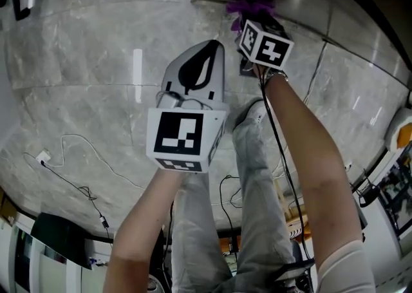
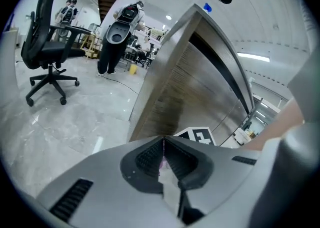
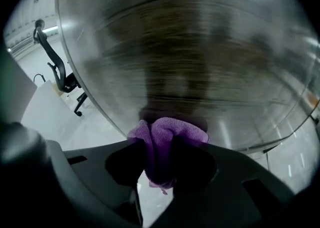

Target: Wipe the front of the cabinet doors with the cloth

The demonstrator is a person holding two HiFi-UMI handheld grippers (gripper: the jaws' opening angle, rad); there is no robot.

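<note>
R gripper [image 3: 160,158]: jaws clamped on cloth [image 3: 170,133]; purple wad bulges out past the tips.
Cloth pos.: pressed vs. door [image 3: 190,46], low on its front; in head view it sits at the cabinet's bottom edge, just beyond R marker cube [image 1: 265,44].
L gripper [image 2: 163,158]: jaws together, nothing held.
L pos.: off the door, not touching; aimed twd cabinet corner, nearer the person than R gripper, over floor [image 1: 77,92].
Door: glossy, brownish grain w/ light streaks; blurred in right gripper view.
Arms: both forearms bare, stretched fwd; white sleeve [image 1: 344,266] at R elbow.
Legs: grey trousers [image 1: 257,176] betw. the arms.
Floor: grey marble; thin cable [image 1: 84,163] lies on it, left side.
Bkgd: black office chair [image 2: 47,46], well apart from cabinet.
</note>
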